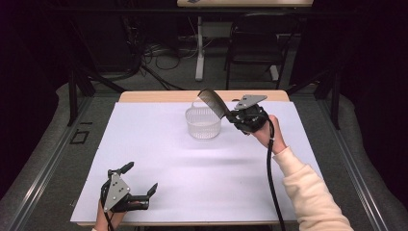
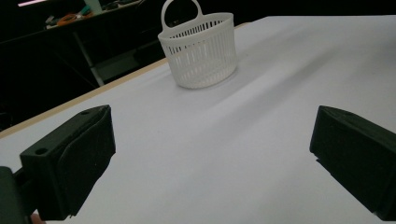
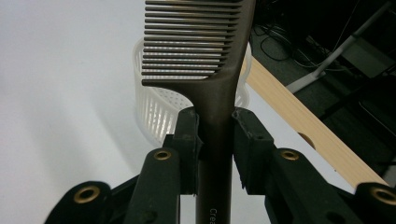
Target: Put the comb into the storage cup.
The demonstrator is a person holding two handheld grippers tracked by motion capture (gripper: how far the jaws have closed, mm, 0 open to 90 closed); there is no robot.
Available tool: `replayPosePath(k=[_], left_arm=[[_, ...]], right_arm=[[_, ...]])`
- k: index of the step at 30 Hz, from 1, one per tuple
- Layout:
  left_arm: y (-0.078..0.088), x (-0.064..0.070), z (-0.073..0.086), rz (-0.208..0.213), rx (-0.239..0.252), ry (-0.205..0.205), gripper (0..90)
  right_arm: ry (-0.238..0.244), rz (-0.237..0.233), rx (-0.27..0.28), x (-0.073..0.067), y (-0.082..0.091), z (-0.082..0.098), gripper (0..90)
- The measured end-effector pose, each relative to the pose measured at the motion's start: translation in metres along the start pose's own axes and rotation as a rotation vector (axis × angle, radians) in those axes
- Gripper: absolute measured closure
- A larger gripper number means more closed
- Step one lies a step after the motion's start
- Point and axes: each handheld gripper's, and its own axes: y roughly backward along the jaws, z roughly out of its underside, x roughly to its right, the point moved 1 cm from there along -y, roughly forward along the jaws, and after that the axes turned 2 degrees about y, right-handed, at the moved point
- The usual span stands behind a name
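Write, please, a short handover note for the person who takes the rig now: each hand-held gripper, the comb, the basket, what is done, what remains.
Right hand-held gripper: shut on the handle of the dark comb, held in the air above the white basket, teeth end over its rim.
Left hand-held gripper: open, nothing in it, near the front edge of the white table.
Basket: upright at the far middle of the table; what is inside cannot be told.
Done: comb picked up and brought to the basket.
Left: probably lower the comb in and release.

- Your tabletop [image 1: 159,159] is covered by a white sheet, with a wooden edge along its far side.
- Behind it you have a dark folding chair [image 1: 254,45] beside a white table leg [image 1: 199,48].
- Cables [image 1: 159,50] lie tangled on the floor there.
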Motion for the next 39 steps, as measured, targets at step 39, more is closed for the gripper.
replayPosePath(k=[39], left_arm=[[0.000, 0.000, 0.000, 0.000, 0.006, 0.006, 0.1]], right_arm=[[0.016, 0.010, 0.003, 0.001, -0.011, -0.018, 72.3]])
